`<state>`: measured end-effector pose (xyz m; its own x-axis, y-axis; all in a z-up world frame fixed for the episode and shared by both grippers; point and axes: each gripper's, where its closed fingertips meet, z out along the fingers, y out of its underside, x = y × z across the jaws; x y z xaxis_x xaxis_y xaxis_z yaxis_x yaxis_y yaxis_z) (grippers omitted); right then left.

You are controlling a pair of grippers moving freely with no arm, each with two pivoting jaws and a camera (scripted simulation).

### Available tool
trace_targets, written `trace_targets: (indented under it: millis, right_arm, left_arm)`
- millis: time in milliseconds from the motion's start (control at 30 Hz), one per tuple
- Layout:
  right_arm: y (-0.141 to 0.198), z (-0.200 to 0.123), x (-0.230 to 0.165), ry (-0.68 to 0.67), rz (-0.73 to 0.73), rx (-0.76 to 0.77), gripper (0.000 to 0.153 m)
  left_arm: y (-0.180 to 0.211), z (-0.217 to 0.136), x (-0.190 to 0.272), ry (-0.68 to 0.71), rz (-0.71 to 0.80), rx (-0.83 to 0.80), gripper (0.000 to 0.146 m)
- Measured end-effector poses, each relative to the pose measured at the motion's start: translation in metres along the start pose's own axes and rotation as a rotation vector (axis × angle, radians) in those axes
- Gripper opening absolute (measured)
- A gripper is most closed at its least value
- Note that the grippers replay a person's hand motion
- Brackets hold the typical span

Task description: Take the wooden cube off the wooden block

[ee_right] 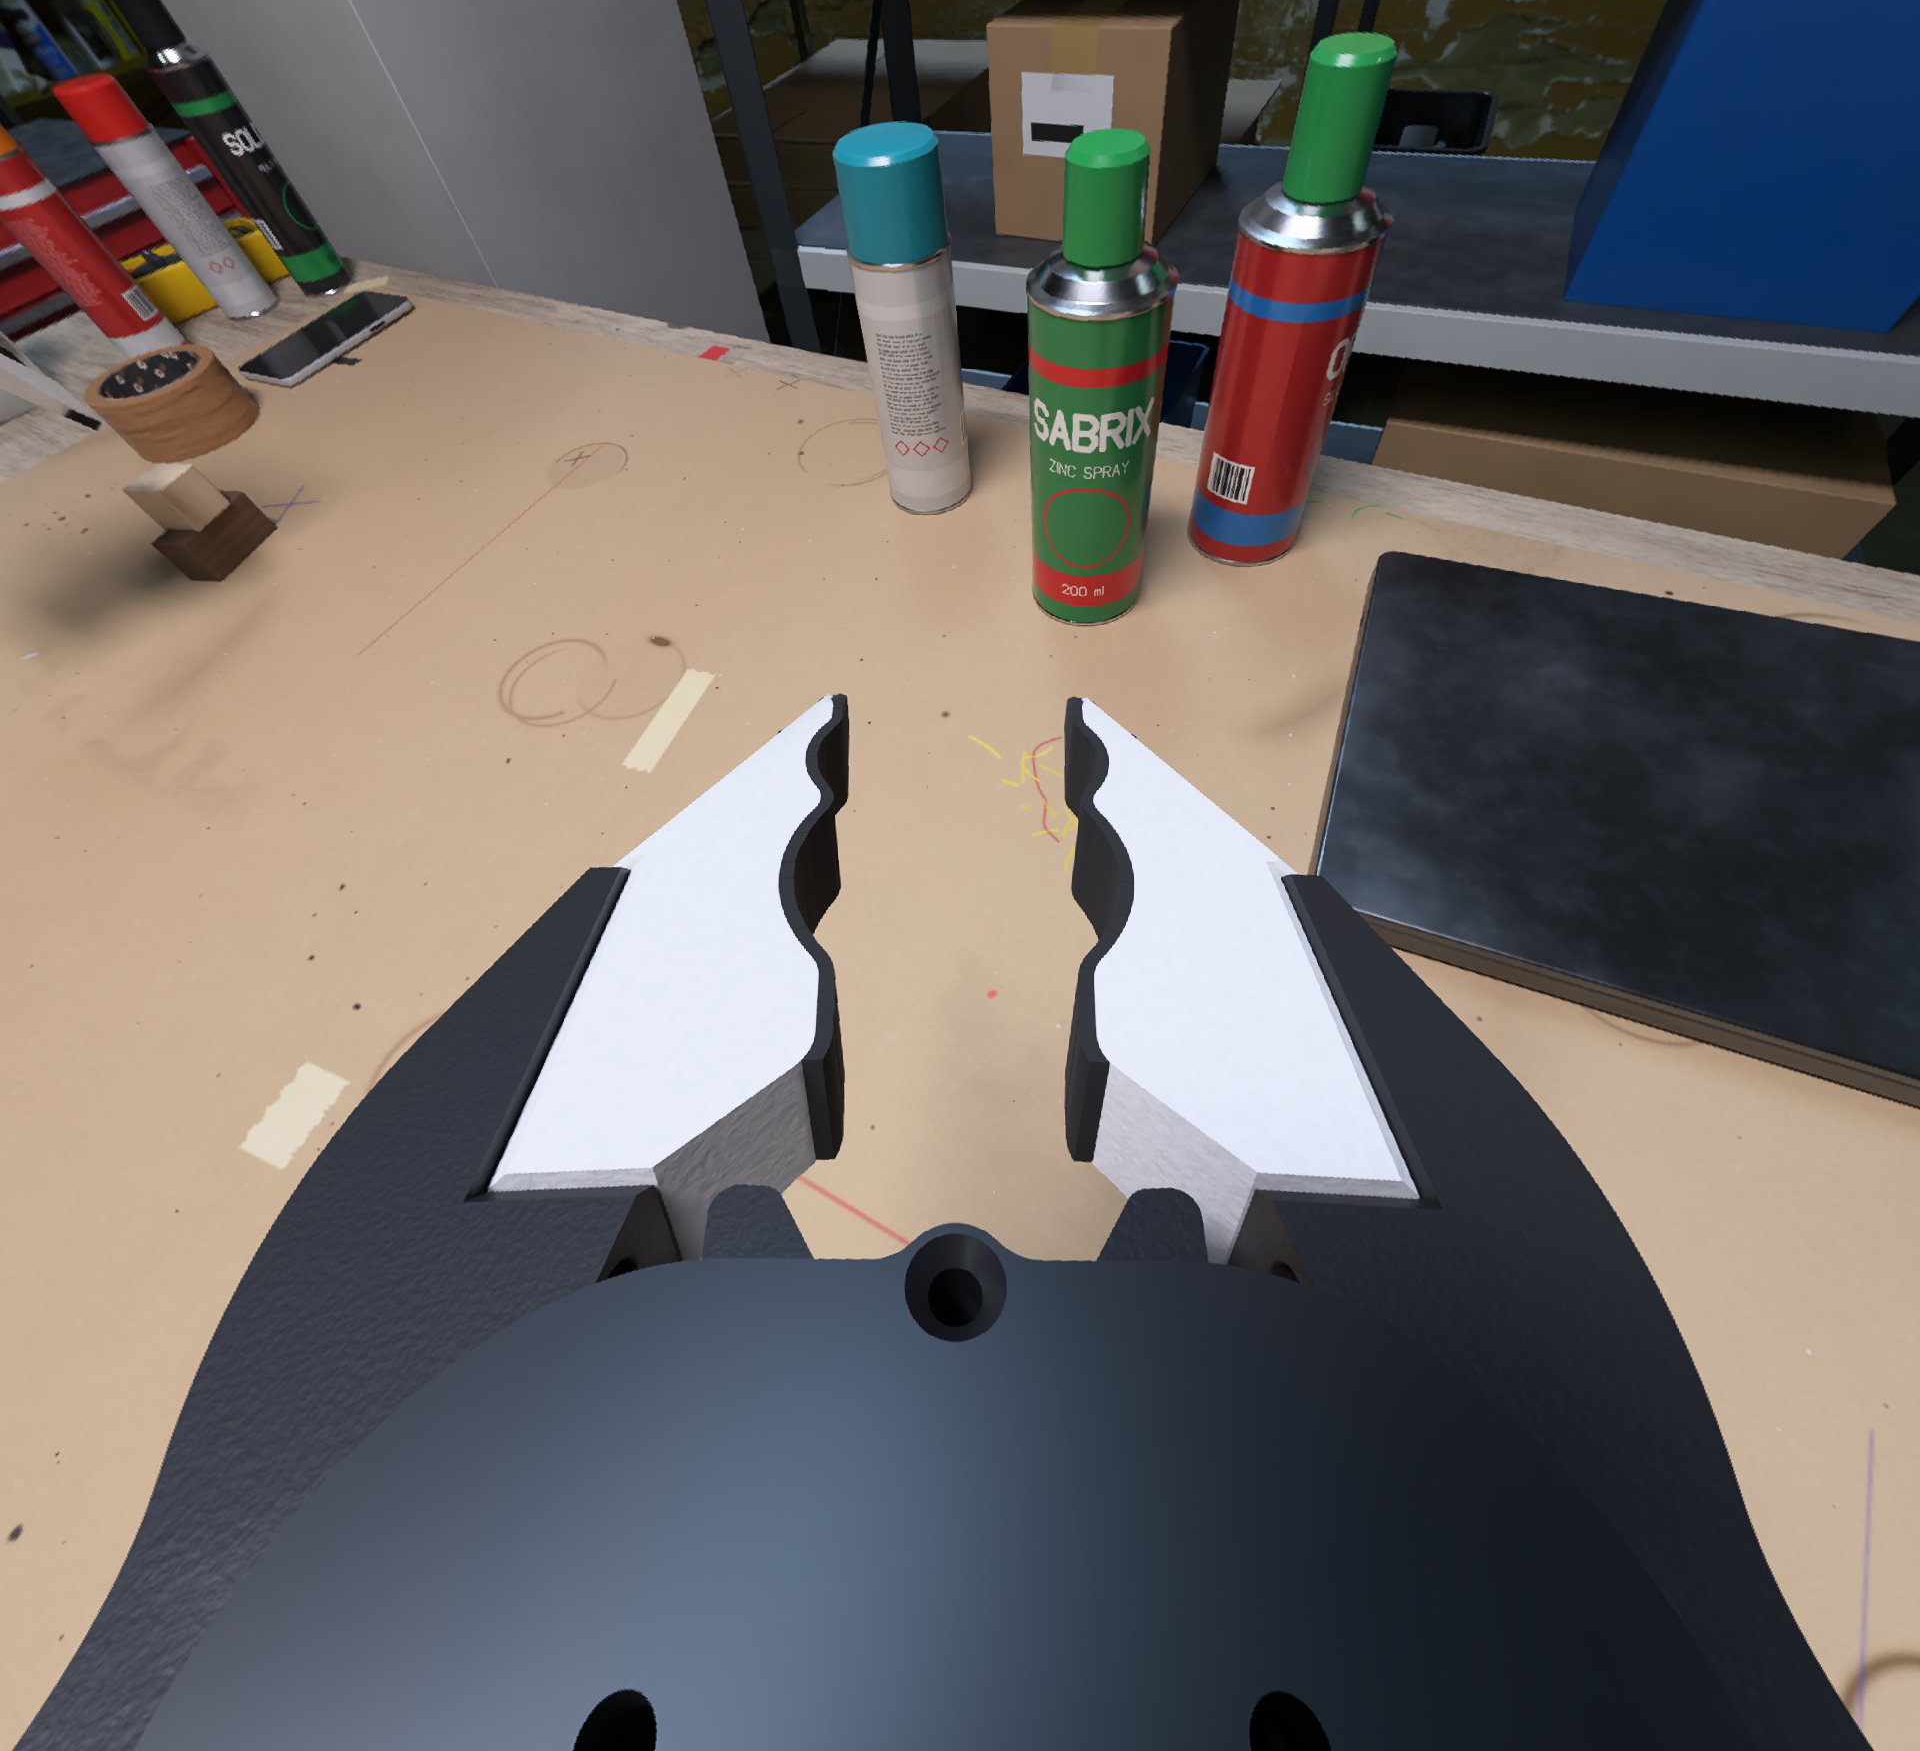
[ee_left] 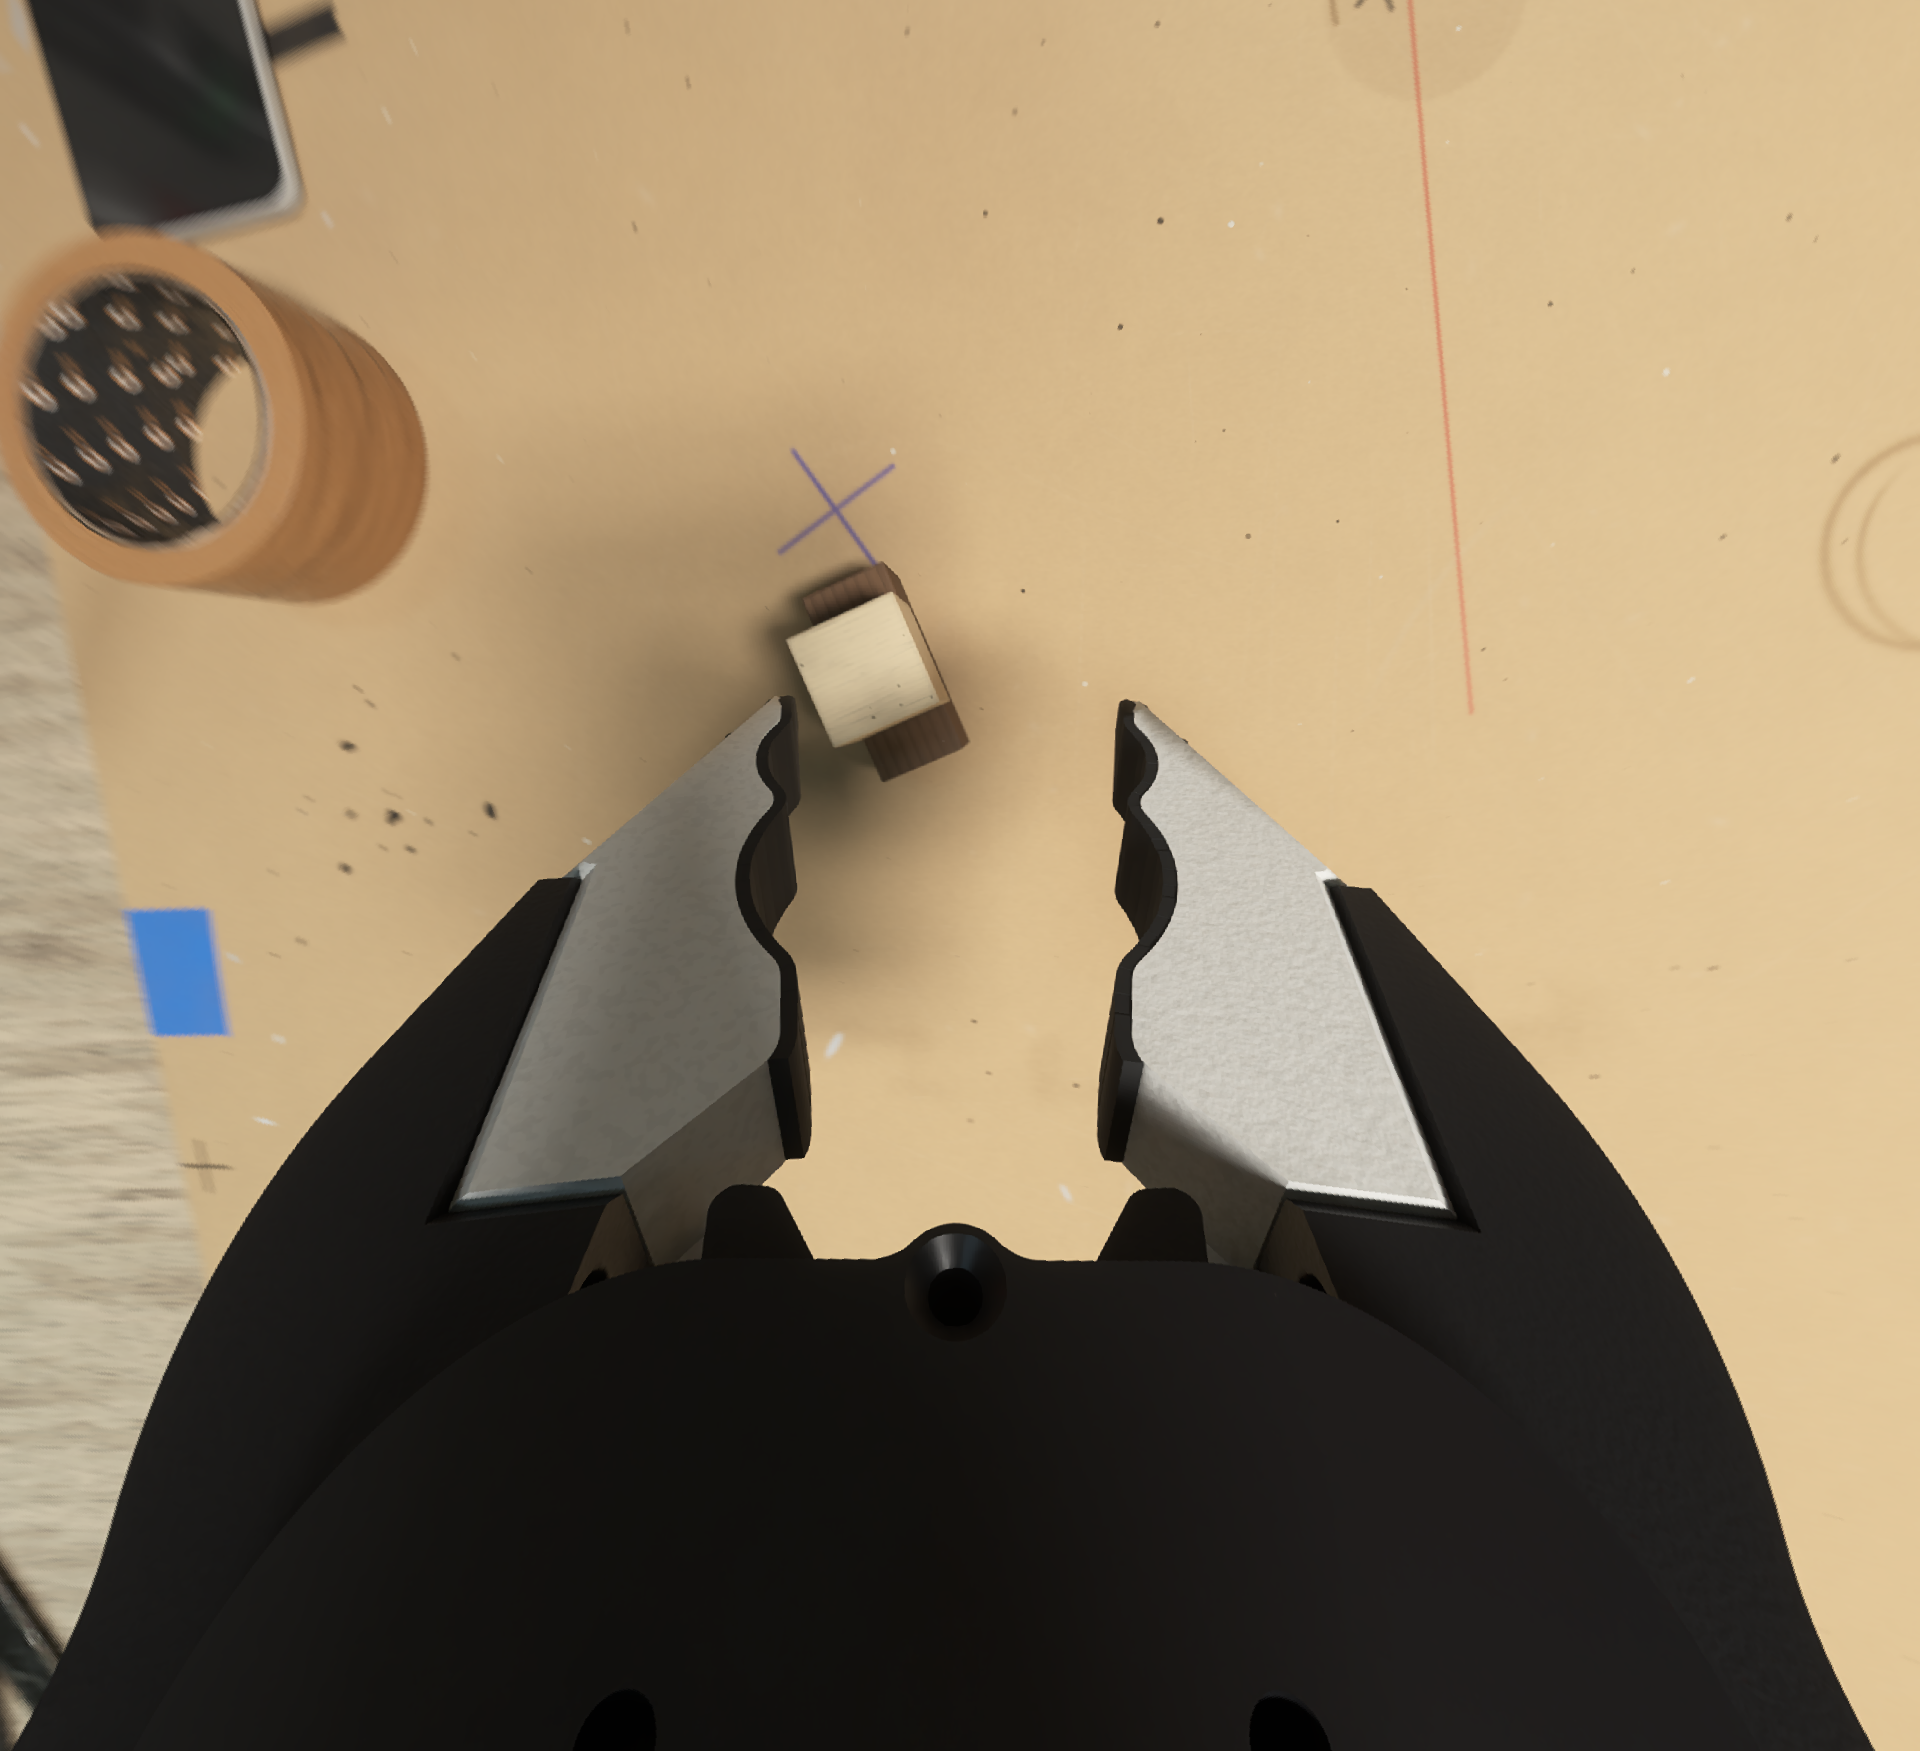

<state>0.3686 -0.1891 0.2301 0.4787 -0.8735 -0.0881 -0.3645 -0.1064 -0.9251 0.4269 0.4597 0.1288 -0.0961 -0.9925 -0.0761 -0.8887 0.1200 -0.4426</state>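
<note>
Even warm light, soft shadows, blurred stretched left edges.

The left tongs (ee_left: 951, 714) point steeply down, their two white fingers (ee_left: 665, 932) spread wide with a clear gap between the dark wavy inner pads; nothing sits between them. Their height above the bench is hard to judge from this view. The right tongs (ee_right: 956, 709) are angled forward and lower in pitch, looking out across the bench rather than down at it. Their fingers (ee_right: 1216, 963) also stand apart, a little narrower than the left pair, and grip nothing.
</note>
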Motion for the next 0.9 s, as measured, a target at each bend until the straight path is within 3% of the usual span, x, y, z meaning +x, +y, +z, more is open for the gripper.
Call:
trace_targets:
  millis: [133,533,900]
  right_arm:
    - [0.002,-0.007,0.006,-0.010,0.028,0.018,0.042]
    - [0.007,-0.023,0.023,-0.022,0.110,0.068,0.044]
    - [0.007,-0.022,0.021,-0.057,0.117,0.079,0.044]
  left_arm:
    - [-0.004,0.009,0.000,0.065,-0.162,-0.033,0.064]
    - [0.004,0.036,-0.013,-0.048,-0.401,-0.154,0.068]
    - [0.024,0.062,-0.019,-0.108,-0.438,-0.267,0.065]
